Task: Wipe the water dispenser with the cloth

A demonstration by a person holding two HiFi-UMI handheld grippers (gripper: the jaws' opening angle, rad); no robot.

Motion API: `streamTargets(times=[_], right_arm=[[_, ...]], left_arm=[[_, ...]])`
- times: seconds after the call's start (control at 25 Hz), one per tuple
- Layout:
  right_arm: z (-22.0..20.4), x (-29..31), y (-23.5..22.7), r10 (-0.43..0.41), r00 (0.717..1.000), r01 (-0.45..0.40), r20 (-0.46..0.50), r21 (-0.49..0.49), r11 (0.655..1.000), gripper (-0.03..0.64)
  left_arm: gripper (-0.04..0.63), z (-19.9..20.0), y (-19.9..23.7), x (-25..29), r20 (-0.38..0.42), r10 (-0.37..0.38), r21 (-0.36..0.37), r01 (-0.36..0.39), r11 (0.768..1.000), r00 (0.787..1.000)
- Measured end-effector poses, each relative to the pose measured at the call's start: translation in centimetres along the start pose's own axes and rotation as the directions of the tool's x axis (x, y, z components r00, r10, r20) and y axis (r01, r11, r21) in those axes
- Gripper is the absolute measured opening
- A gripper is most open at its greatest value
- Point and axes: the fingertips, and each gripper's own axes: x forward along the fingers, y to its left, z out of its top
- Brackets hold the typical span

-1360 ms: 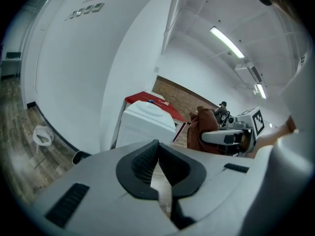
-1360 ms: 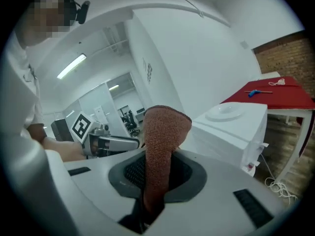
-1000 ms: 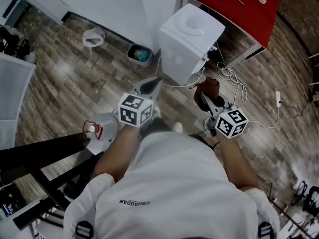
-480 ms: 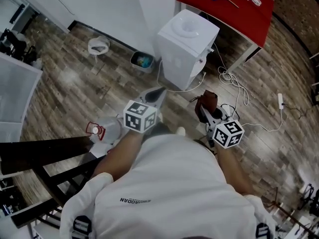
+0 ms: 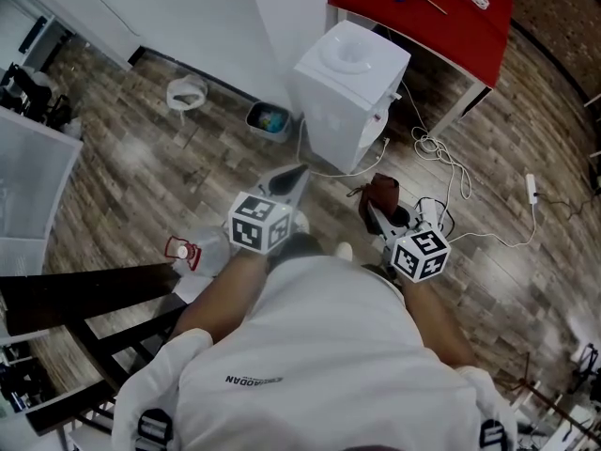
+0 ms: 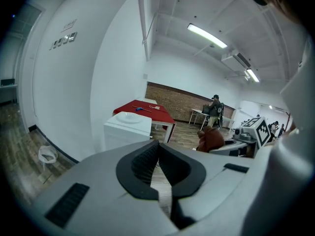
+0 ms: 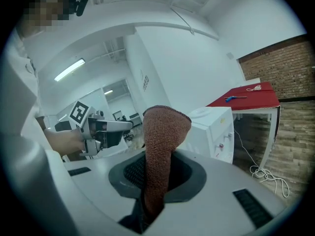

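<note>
The white water dispenser (image 5: 347,92) stands on the wooden floor against the wall, beside a red table (image 5: 441,17); it also shows as the dispenser (image 6: 127,130) and dispenser (image 7: 212,132) in the gripper views. My right gripper (image 5: 373,209) is shut on a brown cloth (image 7: 160,151), which sticks up between its jaws; the cloth (image 5: 383,194) hangs short of the dispenser's lower front. My left gripper (image 5: 293,178) is shut with nothing in it, pointing toward the dispenser from the left.
A small waste bin (image 5: 269,118) sits left of the dispenser. White cables (image 5: 441,153) trail on the floor to its right. A bottle with a red cap (image 5: 188,250) and a dark bench (image 5: 84,294) lie at my left. A white basket (image 5: 188,92) stands by the wall.
The view has shifted a little so the dispenser sits slightly higher and left. Both grippers have drifted a bit lower in the picture; the cloth stays held.
</note>
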Motion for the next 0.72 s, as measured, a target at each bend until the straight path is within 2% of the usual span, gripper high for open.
streamTargets(times=[0.16,0.72], right_arm=[[0.26,0.27,-0.21,-0.002,1.0,0.002,0.003,0.0,1.0,0.054],[0.65,0.71,0.31,0.006,1.0,-0.006,0.003,-0.025,1.0,0.054]], left_arm=[[-0.011,-0.01,-0.2,-0.03,0.0,-0.012,-0.025,0.012,1.0,1.0],[-0.011,0.26,-0.04,-0.67,0.012,-0.003,0.001,0.003,1.0,1.0]])
